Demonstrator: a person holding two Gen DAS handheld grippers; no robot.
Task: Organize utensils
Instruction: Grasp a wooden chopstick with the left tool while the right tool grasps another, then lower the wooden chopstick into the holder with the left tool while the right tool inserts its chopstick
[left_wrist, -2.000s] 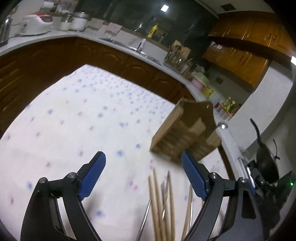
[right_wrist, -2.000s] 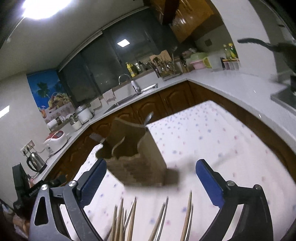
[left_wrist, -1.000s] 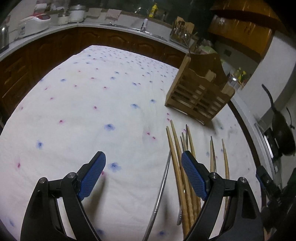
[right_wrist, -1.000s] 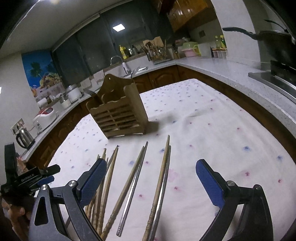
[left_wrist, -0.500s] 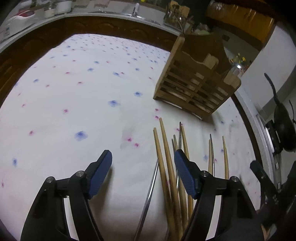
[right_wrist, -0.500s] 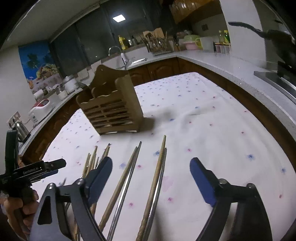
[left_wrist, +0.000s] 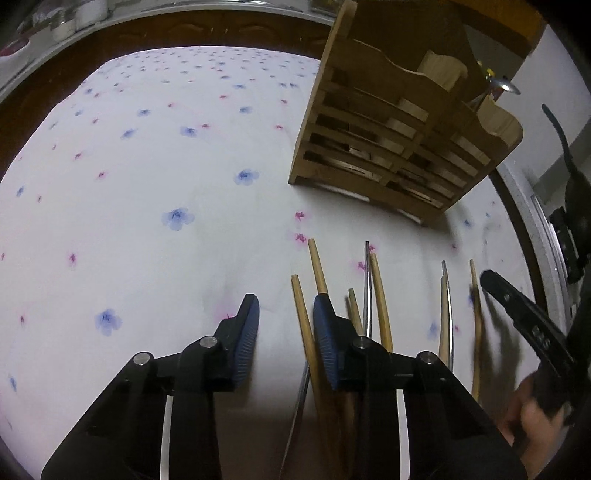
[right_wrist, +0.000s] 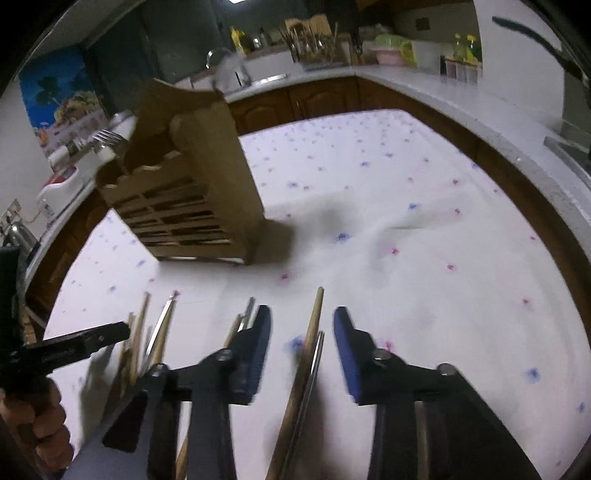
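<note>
Kitchen counters and dark wood cabinets ring a table covered by a white flowered cloth (left_wrist: 147, 177). On it, in the upper right of the left wrist view, stands a slatted wooden holder (left_wrist: 399, 140); a fork (right_wrist: 107, 140) already sticks out of it at the left of the right wrist view. Loose chopsticks, wooden and metal, lie side by side on the cloth below the holder.

Low over the cloth, the left claw (left_wrist: 286, 332) has its jaws apart with only bare cloth between them; the nearest wooden chopstick (left_wrist: 304, 332) lies between the pads at its tip but runs off toward the right-hand pad. The right claw (right_wrist: 301, 343) is also parted, straddling a wooden chopstick (right_wrist: 314, 325) with a metal chopstick (right_wrist: 317, 354) just beside it; neither pad seems to touch them.

The step appears to be the first pickup of chopsticks. Next, the right claw likely needs to close squarely on the pair so both sticks lift together, while the left should shift toward the right of its frame to centre on a stick.
</note>
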